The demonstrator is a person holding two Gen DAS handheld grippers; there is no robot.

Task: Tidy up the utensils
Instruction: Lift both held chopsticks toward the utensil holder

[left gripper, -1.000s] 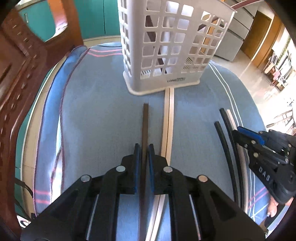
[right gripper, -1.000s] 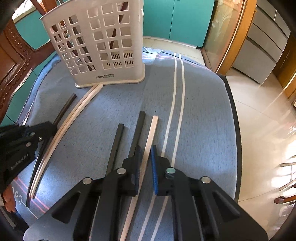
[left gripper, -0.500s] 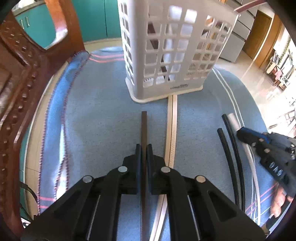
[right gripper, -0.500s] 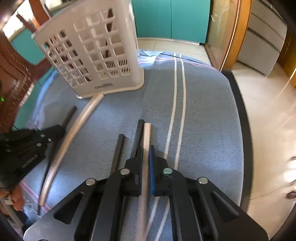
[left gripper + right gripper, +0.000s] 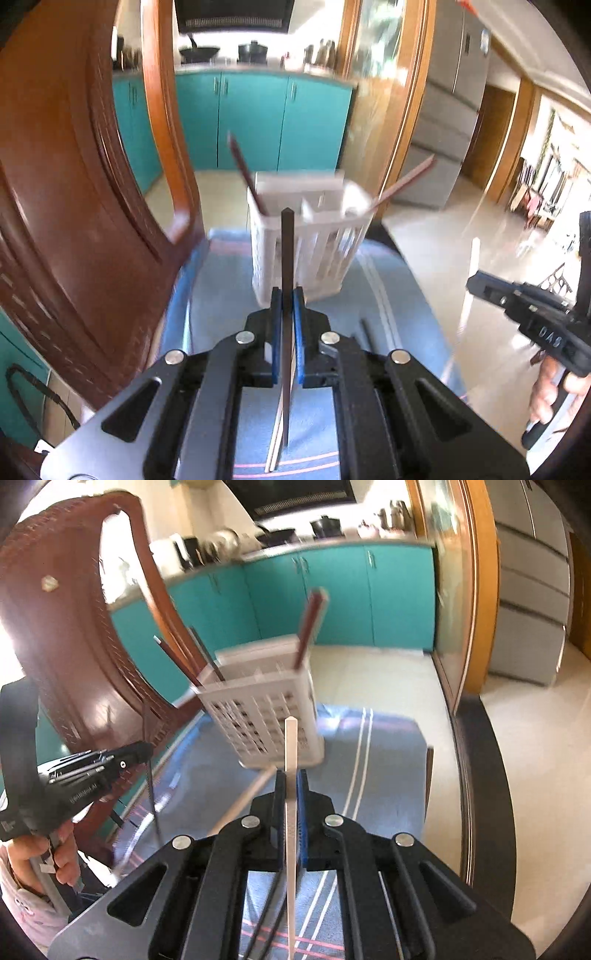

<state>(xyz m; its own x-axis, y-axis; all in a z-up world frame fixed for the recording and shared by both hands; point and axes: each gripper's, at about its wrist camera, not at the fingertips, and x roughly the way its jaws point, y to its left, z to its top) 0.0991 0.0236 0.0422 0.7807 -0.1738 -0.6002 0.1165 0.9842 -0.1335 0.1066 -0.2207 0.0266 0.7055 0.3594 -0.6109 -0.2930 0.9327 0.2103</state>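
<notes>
Above cloth (image 5: 221, 317), both claws raised, each clamping chopstick

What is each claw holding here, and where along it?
The left claw is shut on a dark brown chopstick, gripped partway along, both ends protruding. The right claw is shut on a white chopstick, likewise gripped mid-length.

Wooden chair (image 5: 85, 206) crowding left of basket (image 5: 306, 240); open space rightward.
</notes>
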